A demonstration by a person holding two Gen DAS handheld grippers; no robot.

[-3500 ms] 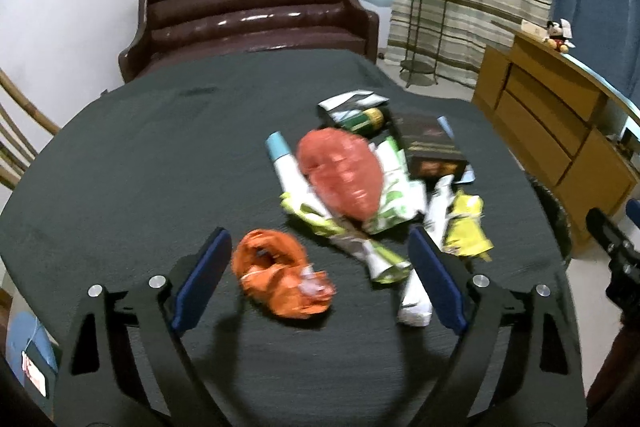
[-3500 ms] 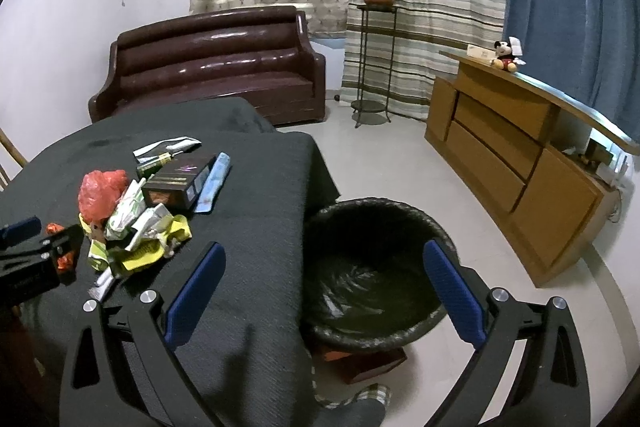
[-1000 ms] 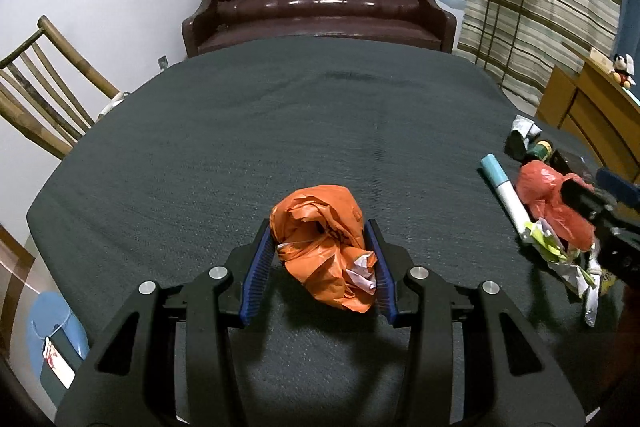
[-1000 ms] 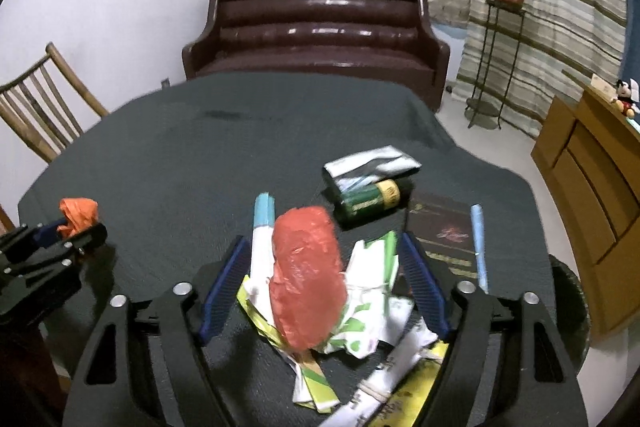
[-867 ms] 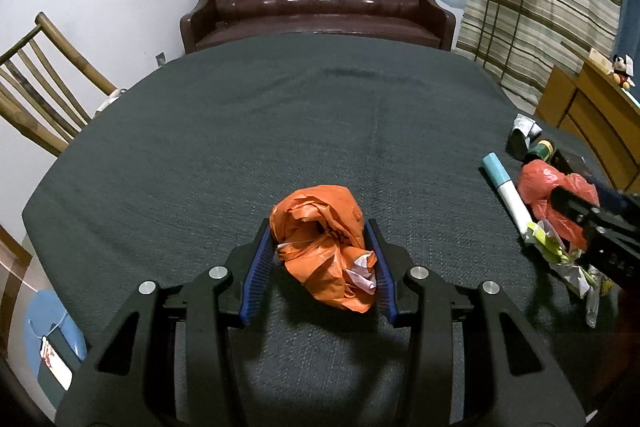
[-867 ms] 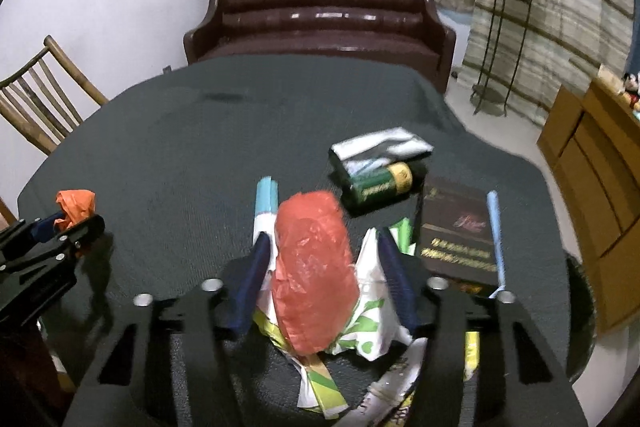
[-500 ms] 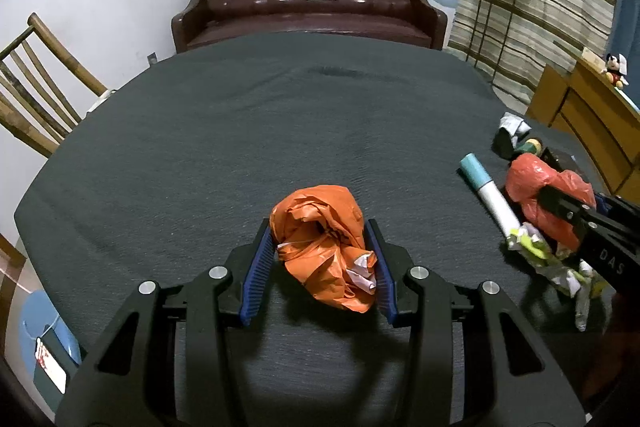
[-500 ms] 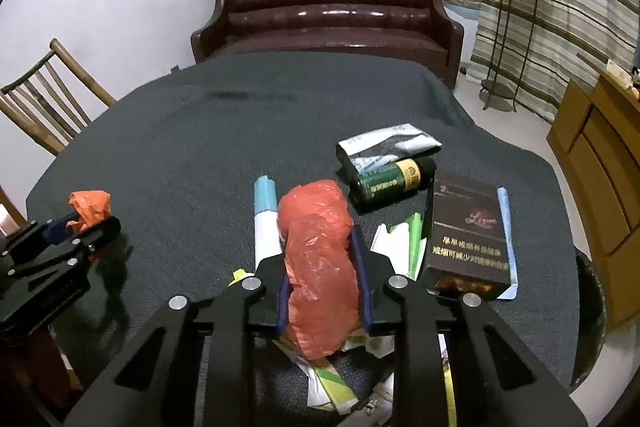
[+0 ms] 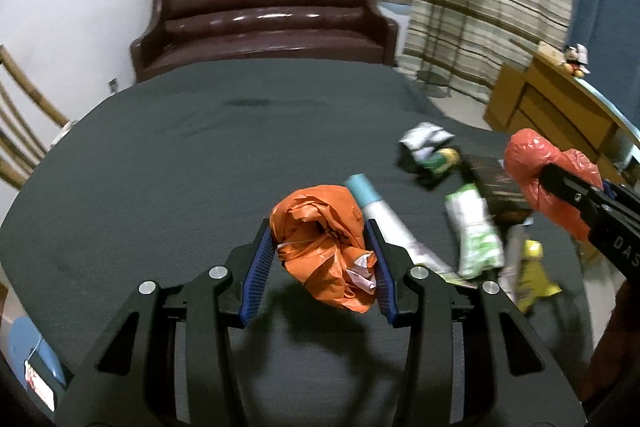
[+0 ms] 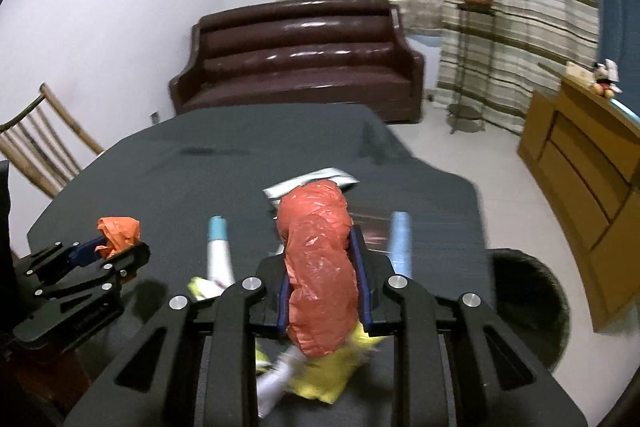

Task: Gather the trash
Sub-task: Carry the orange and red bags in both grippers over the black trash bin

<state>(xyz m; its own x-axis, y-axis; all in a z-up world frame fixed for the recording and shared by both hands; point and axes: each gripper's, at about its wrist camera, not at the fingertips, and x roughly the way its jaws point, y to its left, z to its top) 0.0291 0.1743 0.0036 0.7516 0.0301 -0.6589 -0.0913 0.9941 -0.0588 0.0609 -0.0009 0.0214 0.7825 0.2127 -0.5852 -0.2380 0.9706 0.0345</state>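
My left gripper (image 9: 322, 259) squeezes a crumpled orange bag (image 9: 324, 243) between its blue pads, above the dark tabletop (image 9: 180, 167). My right gripper (image 10: 322, 275) is shut tight on a red plastic bag (image 10: 316, 267) and holds it above the pile of wrappers (image 9: 476, 235). A white tube with a blue cap (image 9: 376, 207) lies just beside the orange bag. A black trash bin (image 10: 524, 303) stands on the floor at the right, next to the tabletop edge.
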